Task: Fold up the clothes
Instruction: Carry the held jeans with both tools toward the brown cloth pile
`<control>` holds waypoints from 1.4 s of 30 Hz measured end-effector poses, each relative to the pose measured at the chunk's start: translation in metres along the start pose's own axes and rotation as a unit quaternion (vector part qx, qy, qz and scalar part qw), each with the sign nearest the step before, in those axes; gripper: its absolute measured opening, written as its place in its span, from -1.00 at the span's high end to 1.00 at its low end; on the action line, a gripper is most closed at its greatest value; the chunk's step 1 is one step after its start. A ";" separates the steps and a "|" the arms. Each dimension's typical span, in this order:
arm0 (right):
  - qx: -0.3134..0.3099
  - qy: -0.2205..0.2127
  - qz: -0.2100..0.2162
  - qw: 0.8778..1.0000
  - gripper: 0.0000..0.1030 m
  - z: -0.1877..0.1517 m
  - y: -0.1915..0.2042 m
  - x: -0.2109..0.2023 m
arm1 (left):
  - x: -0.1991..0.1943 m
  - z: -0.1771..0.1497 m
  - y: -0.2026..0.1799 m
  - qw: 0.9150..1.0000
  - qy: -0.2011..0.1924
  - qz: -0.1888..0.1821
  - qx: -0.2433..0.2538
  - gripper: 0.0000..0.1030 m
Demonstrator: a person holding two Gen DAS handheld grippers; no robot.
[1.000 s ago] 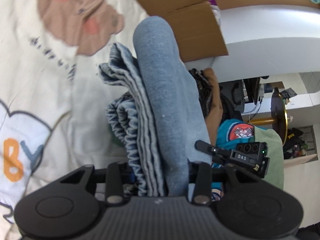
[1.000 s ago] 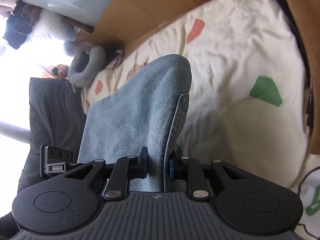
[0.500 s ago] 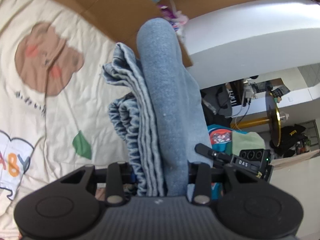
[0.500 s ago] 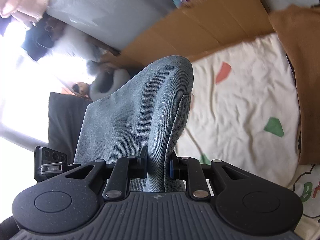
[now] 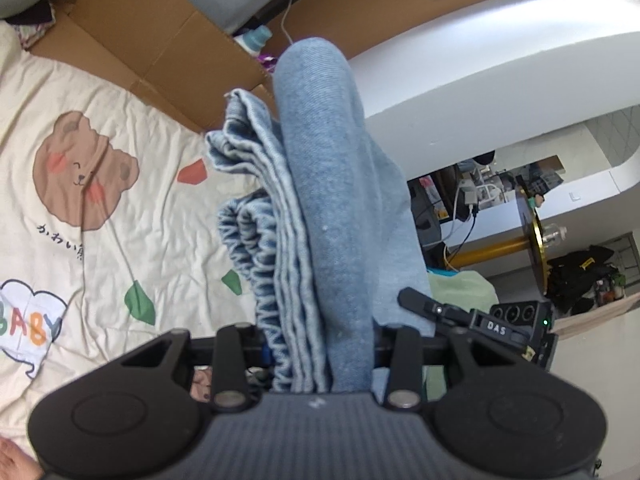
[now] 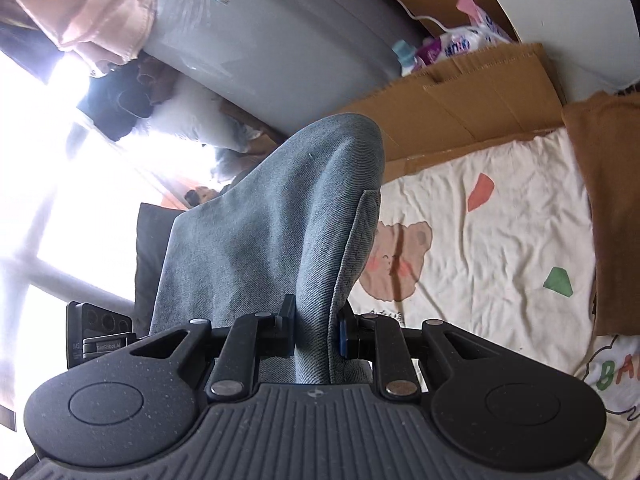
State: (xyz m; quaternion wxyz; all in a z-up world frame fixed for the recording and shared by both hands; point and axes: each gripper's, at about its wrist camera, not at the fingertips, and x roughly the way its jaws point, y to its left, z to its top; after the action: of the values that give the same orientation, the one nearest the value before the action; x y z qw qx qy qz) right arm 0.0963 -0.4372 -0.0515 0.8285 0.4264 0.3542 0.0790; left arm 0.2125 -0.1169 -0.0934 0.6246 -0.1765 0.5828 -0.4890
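The left gripper (image 5: 318, 344) is clamped on a thick bunch of blue jeans (image 5: 324, 216), and the right gripper (image 6: 314, 332) is pinched on another part of the same jeans (image 6: 276, 232). Both pairs of fingers have cloth filling the gap between them. Each view shows the denim rising out of the fingers with the bedsheet (image 5: 120, 220) behind it, so the jeans look to be held up in the air, clear of the bed, rather than lying on it.

By my reckoning the step in hand is the carry: the jeans are gathered and lifted, and no fold is laid flat yet. The next move calls for bringing both grippers down together over the bare middle of the sheet, away from the cardboard (image 5: 152, 40) along its far edge and away from the brown garment (image 6: 612, 208) lying along one side edge, then setting the denim down evenly so the layers do not slide apart.

On the left side the jeans show several stacked layers, with a gathered, ruffled band that may be the waistband. On the right side the denim is smoother, a rounded fold with a hemmed edge beside it. The cloth looks heavy and fairly stiff.
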 end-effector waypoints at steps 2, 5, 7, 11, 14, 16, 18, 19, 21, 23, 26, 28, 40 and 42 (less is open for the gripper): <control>-0.003 0.000 -0.001 1.000 0.63 0.003 0.012 -0.009 | -0.008 0.000 -0.013 1.000 -0.002 0.005 0.002 0.21; -0.009 -0.006 -0.002 1.000 0.63 0.008 0.028 -0.024 | -0.020 0.001 -0.034 1.000 -0.007 0.008 0.010 0.21; -0.011 -0.010 -0.002 1.000 0.63 0.012 0.040 -0.035 | -0.027 0.001 -0.047 1.000 -0.013 0.008 0.014 0.21; -0.016 -0.023 -0.001 1.000 0.63 0.021 0.060 -0.059 | -0.039 -0.002 -0.071 0.999 -0.025 0.001 0.020 0.21; -0.023 -0.032 -0.003 0.999 0.63 0.025 0.075 -0.077 | -0.046 -0.004 -0.086 0.999 -0.032 -0.003 0.023 0.21; -0.028 -0.036 -0.003 0.999 0.63 0.028 0.083 -0.088 | -0.050 -0.005 -0.095 0.999 -0.037 -0.005 0.026 0.21; -0.030 -0.040 -0.001 0.999 0.63 0.031 0.092 -0.098 | -0.054 -0.007 -0.105 0.999 -0.042 -0.007 0.030 0.21; -0.031 -0.042 -0.001 0.999 0.62 0.033 0.096 -0.104 | -0.056 -0.007 -0.111 0.998 -0.045 -0.009 0.032 0.21; -0.032 -0.045 0.001 0.998 0.62 0.036 0.104 -0.115 | -0.059 -0.008 -0.124 0.998 -0.050 -0.012 0.038 0.21; -0.039 -0.048 0.001 0.998 0.62 0.040 0.113 -0.125 | -0.063 -0.008 -0.135 0.997 -0.053 -0.015 0.045 0.21; -0.047 -0.054 0.000 0.997 0.62 0.044 0.123 -0.141 | -0.064 -0.008 -0.149 0.997 -0.058 -0.020 0.052 0.21; -0.049 -0.058 0.000 0.997 0.62 0.045 0.128 -0.150 | -0.062 -0.009 -0.155 0.996 -0.060 -0.023 0.055 0.21; -0.046 -0.086 -0.010 0.995 0.62 0.029 0.114 -0.186 | -0.042 -0.022 -0.174 0.996 -0.045 -0.042 0.071 0.22; -0.045 -0.092 -0.013 0.995 0.62 0.028 0.109 -0.193 | -0.035 -0.022 -0.178 0.995 -0.041 -0.045 0.074 0.22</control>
State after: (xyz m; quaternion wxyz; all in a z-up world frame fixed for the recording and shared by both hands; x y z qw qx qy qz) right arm -0.0089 -0.4707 0.1427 0.8770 0.3892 0.2781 0.0448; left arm 0.1259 -0.1619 0.0608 0.6366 -0.1759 0.5101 -0.5510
